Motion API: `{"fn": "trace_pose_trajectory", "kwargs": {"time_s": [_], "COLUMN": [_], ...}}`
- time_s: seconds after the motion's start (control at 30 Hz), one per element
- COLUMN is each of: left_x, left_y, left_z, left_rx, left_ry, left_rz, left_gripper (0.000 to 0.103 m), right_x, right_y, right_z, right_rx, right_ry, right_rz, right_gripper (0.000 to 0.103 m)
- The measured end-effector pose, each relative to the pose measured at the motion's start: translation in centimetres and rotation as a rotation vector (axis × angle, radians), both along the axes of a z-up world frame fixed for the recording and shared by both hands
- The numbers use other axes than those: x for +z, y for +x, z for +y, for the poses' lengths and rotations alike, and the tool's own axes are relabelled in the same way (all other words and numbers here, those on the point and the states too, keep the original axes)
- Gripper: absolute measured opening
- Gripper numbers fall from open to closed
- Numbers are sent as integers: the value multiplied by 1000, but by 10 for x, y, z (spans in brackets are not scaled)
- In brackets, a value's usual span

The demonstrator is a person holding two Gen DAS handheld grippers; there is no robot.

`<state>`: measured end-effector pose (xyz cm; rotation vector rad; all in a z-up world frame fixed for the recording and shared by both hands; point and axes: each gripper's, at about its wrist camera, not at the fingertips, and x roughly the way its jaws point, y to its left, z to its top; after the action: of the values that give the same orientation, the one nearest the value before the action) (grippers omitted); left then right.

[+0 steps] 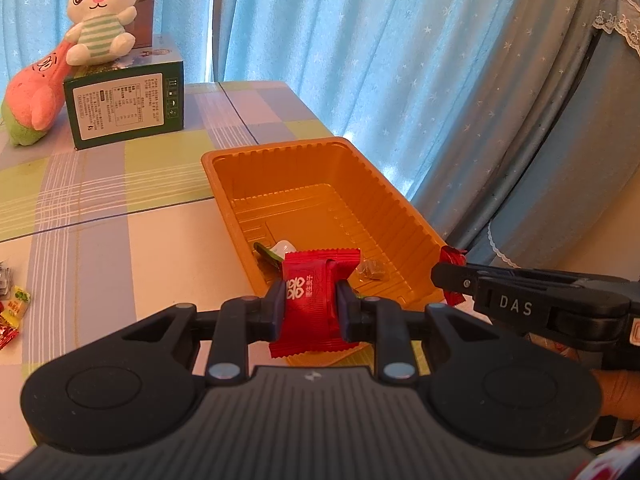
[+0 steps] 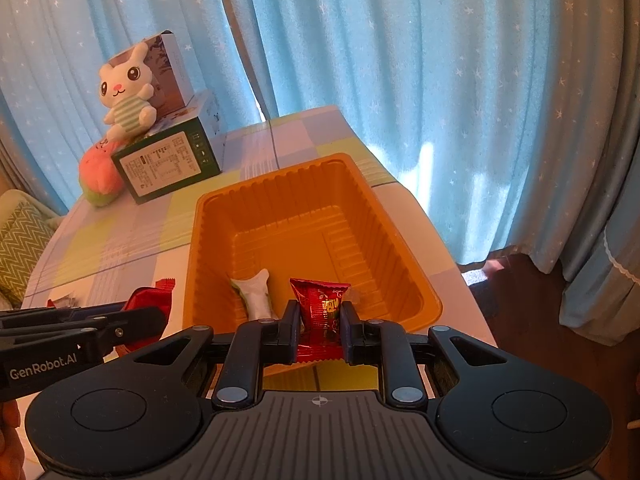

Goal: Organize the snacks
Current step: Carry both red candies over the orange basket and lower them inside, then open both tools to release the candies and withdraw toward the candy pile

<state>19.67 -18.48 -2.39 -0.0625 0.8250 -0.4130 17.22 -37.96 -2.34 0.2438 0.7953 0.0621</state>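
Pastel checked tablecloth (image 1: 120, 248) underfoot, blue starry curtains (image 1: 360, 60) behind. Left gripper (image 1: 310, 308) clamped on a plain red foil snack packet (image 1: 310, 300), at the near rim of the ribbed orange plastic tray (image 1: 320, 192). Right gripper (image 2: 320, 330) pinching a red printed candy wrapper (image 2: 320, 308), over the tray's near end. Farther back, green carton (image 1: 124, 110) carrying a white plush rabbit (image 1: 100, 12).

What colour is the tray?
The tray is orange; the right wrist view shows it best.

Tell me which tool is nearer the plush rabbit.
Left. The left tool holds a red packet at the orange tray's near-left corner, on the rabbit's side; the right tool is over the tray's near edge, farther right.
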Motion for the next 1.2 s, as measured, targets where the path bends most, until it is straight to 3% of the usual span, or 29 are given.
{"fn": "trace_pose_trajectory", "kwargs": {"time_s": [0.6, 0.7, 1.2], "left_x": [-18, -23, -27], "left_y": [36, 44, 18], "left_z": [-17, -13, 28], "left_rx": [-16, 3, 80], "left_ry": [-17, -32, -19], "left_rz": [14, 34, 42], "left_gripper": [24, 32, 34], "right_x": [-12, -13, -9], "right_y": [31, 32, 37], "right_z": [-11, -11, -4], "right_rx": [-15, -14, 14], "right_ry": [0, 1, 48], "right_rz": [9, 12, -1], "right_gripper": [21, 21, 21]}}
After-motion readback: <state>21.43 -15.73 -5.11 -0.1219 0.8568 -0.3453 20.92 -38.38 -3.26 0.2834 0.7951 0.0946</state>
